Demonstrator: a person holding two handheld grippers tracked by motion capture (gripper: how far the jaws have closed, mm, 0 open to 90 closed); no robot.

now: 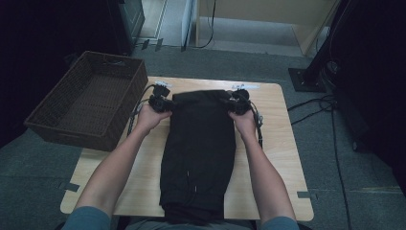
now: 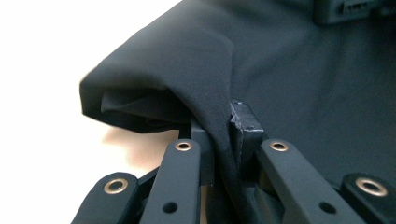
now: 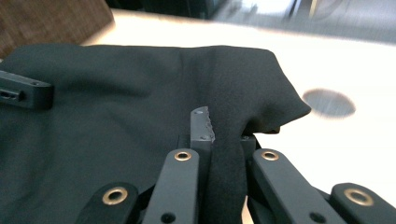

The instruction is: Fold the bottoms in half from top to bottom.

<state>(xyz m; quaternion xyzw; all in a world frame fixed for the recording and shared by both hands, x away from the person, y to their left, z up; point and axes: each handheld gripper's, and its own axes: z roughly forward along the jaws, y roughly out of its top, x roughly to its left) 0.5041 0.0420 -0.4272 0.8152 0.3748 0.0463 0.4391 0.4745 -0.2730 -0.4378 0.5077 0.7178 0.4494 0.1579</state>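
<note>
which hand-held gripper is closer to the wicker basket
Left. The left hand-held gripper pinches the black garment at its far corner next to the basket; the right hand-held gripper grips the opposite far corner.

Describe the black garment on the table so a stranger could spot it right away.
On the wooden table, right of the wicker basket, lies a black garment in a long strip. Both grippers pinch its far corners. It is the table's one piece of cloth.
</note>
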